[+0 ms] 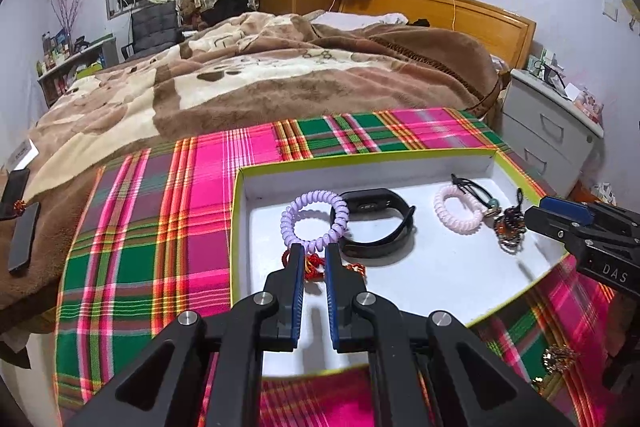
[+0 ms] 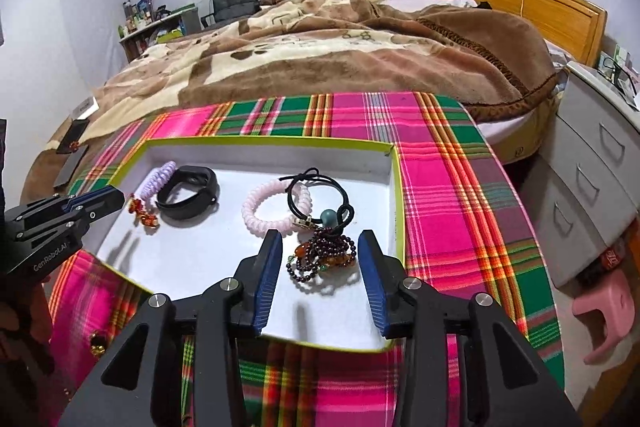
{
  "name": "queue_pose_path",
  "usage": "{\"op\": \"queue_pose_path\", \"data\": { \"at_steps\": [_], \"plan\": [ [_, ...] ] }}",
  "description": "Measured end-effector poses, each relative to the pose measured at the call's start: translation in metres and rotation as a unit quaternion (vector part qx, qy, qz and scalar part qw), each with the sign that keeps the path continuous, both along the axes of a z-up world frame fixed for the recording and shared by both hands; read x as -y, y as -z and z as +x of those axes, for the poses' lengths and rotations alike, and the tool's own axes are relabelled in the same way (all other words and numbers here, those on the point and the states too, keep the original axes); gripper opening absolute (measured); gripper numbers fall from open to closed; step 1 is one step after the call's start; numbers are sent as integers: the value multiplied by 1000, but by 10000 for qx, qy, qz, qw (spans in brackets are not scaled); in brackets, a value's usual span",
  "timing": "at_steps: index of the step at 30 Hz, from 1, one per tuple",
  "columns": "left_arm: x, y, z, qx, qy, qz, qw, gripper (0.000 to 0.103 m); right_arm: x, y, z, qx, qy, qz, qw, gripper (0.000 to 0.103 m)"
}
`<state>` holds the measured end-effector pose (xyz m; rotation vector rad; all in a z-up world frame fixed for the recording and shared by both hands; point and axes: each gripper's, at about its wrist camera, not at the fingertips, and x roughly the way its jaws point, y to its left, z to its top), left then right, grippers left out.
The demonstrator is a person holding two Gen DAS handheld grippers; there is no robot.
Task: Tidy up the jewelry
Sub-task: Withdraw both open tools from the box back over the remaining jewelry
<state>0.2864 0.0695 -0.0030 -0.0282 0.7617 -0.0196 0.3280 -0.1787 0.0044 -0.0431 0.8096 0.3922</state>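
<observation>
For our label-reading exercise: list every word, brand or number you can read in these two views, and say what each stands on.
"DAS": on the right claw, its black body.
"GenRobot.AI": on the left claw, its black body.
White card on the blanket: print too small to read.
Shelf packages: blurred, unreadable.

The left wrist camera sits close behind its own hand-held gripper (image 1: pixel 314 255), looking forward and down over the near left part of the white tray (image 1: pixel 400 283). The right wrist camera looks the same way from behind the right hand-held gripper (image 2: pixel 320 243), nearer the tray's (image 2: pixel 200 259) right side. Both views share the tray, the plaid cloth (image 1: pixel 160 227), the bed (image 1: pixel 240 83) beyond, and each catches the other gripper at its edge.
</observation>
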Motion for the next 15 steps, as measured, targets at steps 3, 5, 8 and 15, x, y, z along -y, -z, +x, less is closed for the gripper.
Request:
{"op": "queue_pose_path", "data": {
  "at_steps": [3,5,8,15],
  "plan": [
    [5,-10,-13,129,-21,56,9999,9,4,-8,-11,83,-8,96,9999,40],
    [8,-19,-24,228,-15,26,9997,9,7,-13,-20,137,-21,156,9998,40],
    [13,-29,-40,337,-41,41,9994,9,10,-21,-34,223,-56,218,9995,40],
    [24,-51,-81,577,-53,0,9983,9,15,-32,-72,362,-178,342,9986,40]
  ]
}}
